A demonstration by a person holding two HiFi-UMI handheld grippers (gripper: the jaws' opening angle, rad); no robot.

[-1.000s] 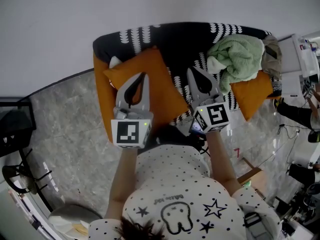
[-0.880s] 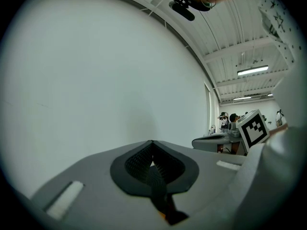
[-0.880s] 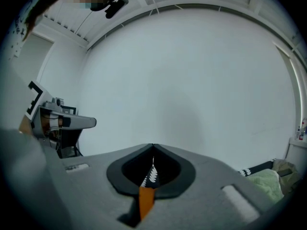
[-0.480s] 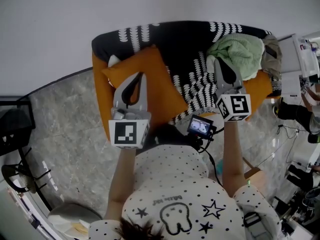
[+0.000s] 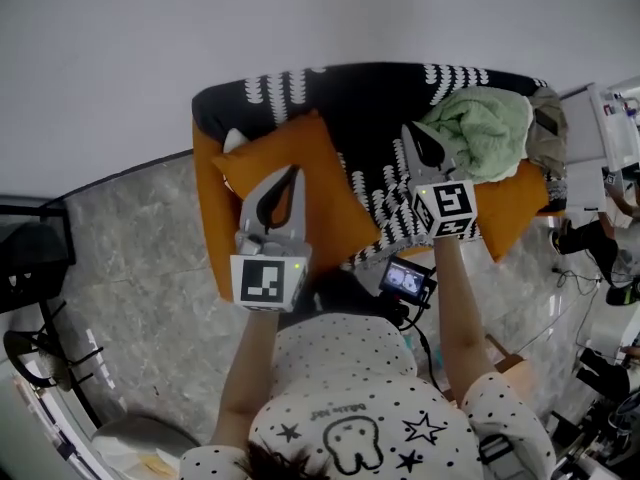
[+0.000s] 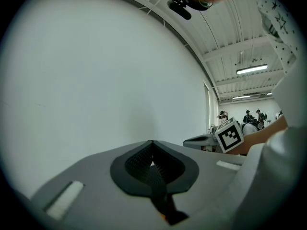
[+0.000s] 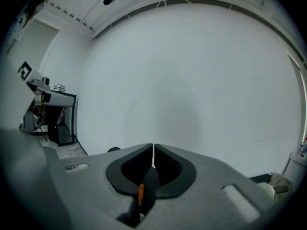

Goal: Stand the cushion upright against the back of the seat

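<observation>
An orange cushion (image 5: pixel 305 183) lies tilted on the left half of the orange seat (image 5: pixel 208 228); a black-and-white patterned cover (image 5: pixel 380 108) drapes the seat's back and middle. My left gripper (image 5: pixel 286 171) hovers over the cushion, jaws shut and holding nothing. In the left gripper view it (image 6: pixel 152 142) faces the white wall. My right gripper (image 5: pixel 410 130) is over the patterned cover beside a green cloth (image 5: pixel 485 128), shut and empty. The right gripper view shows its jaws (image 7: pixel 153 146) closed against the wall.
More orange (image 5: pixel 520 208), seat or second cushion, shows at the right under the green cloth. A white shelf unit (image 5: pixel 605 128) stands right of the seat and a black stand (image 5: pixel 30 258) on the grey floor at left. A small camera screen (image 5: pixel 405 280) hangs at the person's chest.
My right gripper swung from the seat's middle out to the right, then settled by the green cloth near the backrest. The left gripper stayed over the cushion.
</observation>
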